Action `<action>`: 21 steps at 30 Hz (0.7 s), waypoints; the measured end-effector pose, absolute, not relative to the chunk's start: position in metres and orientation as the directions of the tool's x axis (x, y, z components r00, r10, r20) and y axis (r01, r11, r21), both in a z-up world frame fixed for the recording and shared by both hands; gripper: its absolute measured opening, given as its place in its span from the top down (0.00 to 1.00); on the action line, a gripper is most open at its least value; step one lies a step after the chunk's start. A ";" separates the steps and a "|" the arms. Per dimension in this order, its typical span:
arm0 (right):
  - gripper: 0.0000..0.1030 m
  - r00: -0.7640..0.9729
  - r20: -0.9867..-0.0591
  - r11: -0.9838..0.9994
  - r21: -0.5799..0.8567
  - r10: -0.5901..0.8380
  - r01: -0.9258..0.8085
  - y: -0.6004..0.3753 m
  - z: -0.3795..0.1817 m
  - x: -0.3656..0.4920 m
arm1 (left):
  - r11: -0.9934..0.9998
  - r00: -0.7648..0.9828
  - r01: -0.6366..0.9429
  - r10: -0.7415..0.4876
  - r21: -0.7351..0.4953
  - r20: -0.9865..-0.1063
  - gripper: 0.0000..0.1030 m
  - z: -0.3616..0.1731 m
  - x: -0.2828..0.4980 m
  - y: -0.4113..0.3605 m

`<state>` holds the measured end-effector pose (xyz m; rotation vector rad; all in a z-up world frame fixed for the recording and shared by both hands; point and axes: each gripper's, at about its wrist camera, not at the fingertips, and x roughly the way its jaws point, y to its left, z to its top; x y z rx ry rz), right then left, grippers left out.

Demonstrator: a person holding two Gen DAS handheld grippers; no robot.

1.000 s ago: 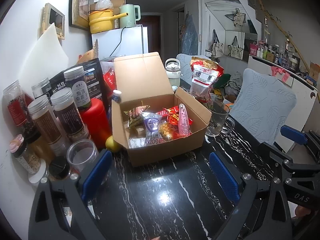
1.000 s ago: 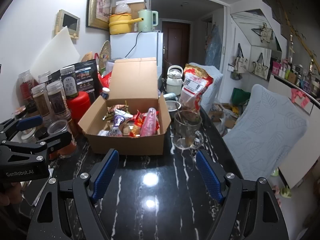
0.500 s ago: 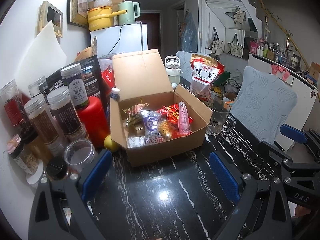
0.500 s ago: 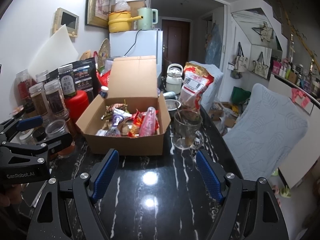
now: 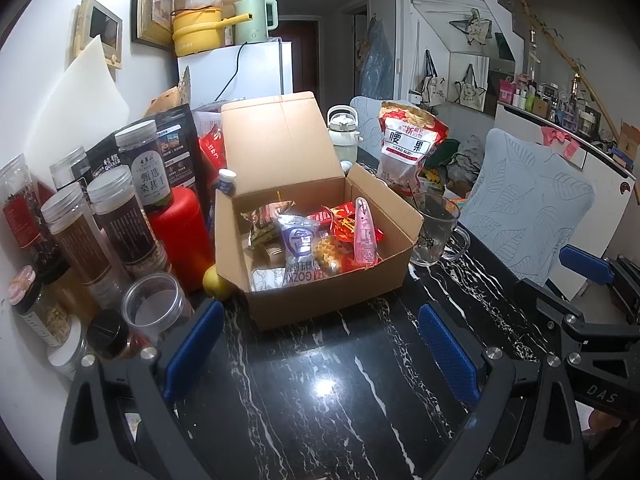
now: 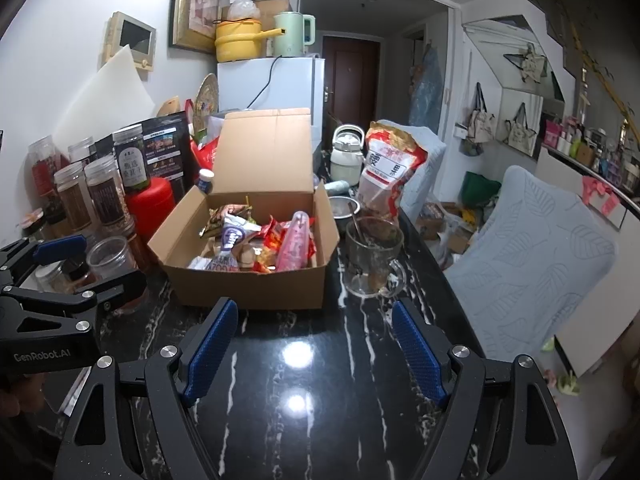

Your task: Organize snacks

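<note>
On the black marble worktop stands an open cardboard box, its lid tipped up at the back. Snacks fill the box: a purple-and-white packet, red wrappers and a pink tube leaning against its right side. Just left of the box are a red canister and a cluster of clear jars with dark and brown contents, and a small yellow fruit touches the box's front left corner. Right of the box sits a glass mug with a spoon in it, and behind that a red and white bag of nuts stands upright.

Both tools hover over the bare worktop in front of the box. The left gripper has its blue-padded fingers spread wide with nothing between them. The right gripper likewise has its fingers apart and empty, well short of the box.
</note>
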<state>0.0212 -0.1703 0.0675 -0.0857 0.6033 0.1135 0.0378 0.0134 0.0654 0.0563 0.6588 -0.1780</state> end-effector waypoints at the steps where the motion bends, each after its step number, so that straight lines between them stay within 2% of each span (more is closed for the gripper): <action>1: 0.22 0.817 -0.570 0.990 -0.047 0.081 -0.131 -0.171 0.067 0.021 | 0.983 0.776 0.182 -0.147 -0.004 -0.613 0.03 0.065 0.038 0.013; 21: 0.22 0.810 -0.580 0.991 -0.043 0.081 -0.130 -0.172 0.063 0.024 | 0.981 0.764 0.193 -0.156 -0.009 -0.626 0.03 0.061 0.040 0.012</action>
